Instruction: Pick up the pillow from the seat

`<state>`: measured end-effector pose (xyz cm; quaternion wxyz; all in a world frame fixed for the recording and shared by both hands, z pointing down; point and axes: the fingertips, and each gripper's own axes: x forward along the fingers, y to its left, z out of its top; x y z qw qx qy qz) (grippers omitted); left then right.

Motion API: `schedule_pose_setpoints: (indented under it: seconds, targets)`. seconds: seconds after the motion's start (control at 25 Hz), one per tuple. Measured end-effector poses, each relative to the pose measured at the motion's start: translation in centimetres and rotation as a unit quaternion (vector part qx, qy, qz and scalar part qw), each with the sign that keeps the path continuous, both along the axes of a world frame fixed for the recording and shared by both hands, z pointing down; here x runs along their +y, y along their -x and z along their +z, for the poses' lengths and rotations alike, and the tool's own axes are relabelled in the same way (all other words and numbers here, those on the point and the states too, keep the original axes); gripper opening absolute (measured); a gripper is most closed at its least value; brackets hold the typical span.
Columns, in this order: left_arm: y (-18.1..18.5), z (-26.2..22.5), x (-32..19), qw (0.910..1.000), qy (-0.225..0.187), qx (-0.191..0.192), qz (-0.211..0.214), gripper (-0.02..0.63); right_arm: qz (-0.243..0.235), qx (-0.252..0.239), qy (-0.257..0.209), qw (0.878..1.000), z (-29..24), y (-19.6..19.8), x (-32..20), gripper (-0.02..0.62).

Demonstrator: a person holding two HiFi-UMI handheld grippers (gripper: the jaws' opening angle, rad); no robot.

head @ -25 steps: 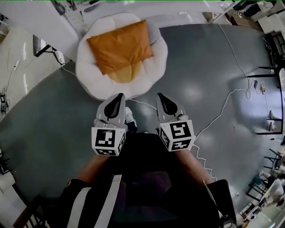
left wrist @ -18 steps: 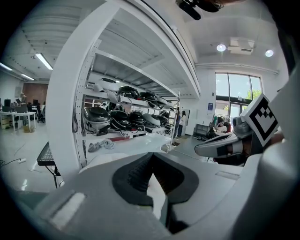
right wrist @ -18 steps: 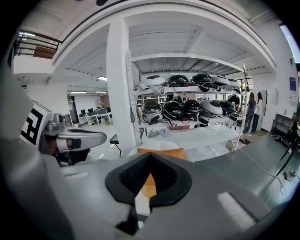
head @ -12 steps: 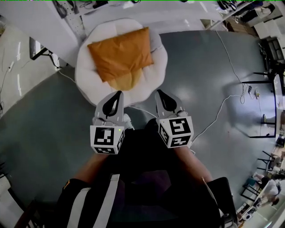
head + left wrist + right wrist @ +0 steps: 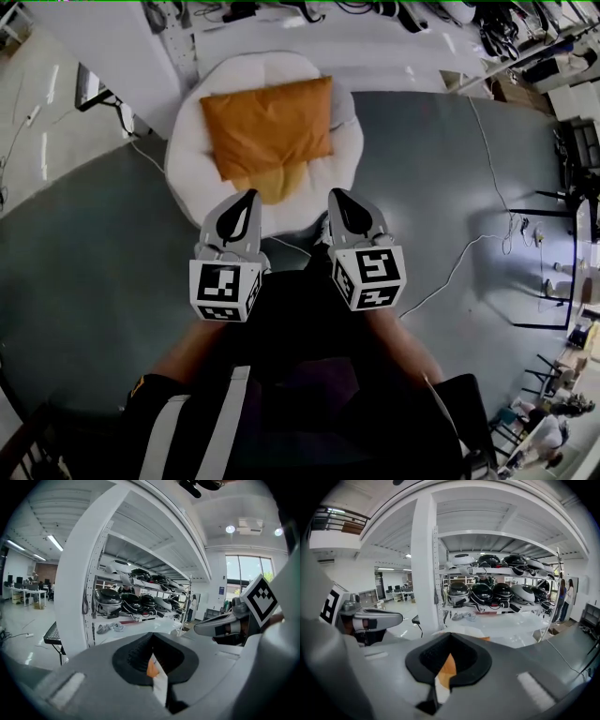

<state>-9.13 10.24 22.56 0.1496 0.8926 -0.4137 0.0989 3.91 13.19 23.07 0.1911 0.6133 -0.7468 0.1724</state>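
Observation:
An orange pillow [image 5: 270, 127] lies flat on a round white padded seat [image 5: 187, 150] at the top middle of the head view. My left gripper [image 5: 246, 200] hangs just short of the seat's near rim, jaws shut and empty. My right gripper [image 5: 337, 198] is level with it, a little to the right, also shut with nothing held. Both point toward the seat. Through the slit of the left gripper [image 5: 154, 660] a sliver of the pillow [image 5: 151, 667] and white seat shows. Past the right gripper [image 5: 440, 667] the pillow [image 5: 446, 666] shows the same way.
A white shelf rack [image 5: 281, 23] loaded with helmets [image 5: 487, 592] stands right behind the seat. White cables [image 5: 469, 248] trail over the grey floor to the right. Dark chair legs [image 5: 553, 281] stand at the far right, and a small black side table [image 5: 94, 86] at the upper left.
The view has closed in on the seat: pillow and seat have shifted right and slightly nearer the grippers. Both grippers keep their pose, still shut.

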Motion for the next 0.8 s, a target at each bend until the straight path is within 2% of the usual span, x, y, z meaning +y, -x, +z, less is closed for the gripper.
schedule_pose_setpoints:
  seconds: [0.2, 0.44, 0.8]
  targets:
    - [-1.4, 0.8, -2.4, 0.9995, 0.005, -0.012, -0.03, 0.006, -0.026, -0.006, 0.003, 1.0, 1.1, -1.8, -3.0, 0.002]
    - [-5.4, 0.5, -5.2, 0.9976, 0.012, -0.022, -0.065, 0.006, -0.066, -0.007, 0.011, 0.998, 1.2, -5.7, -6.9, 0.002]
    - [-9.1, 1.8, -9.2, 0.9894, 0.024, -0.048, -0.135, 0.006, -0.129, -0.02, 0.033, 0.991, 3.6, -10.2, -11.8, 0.003]
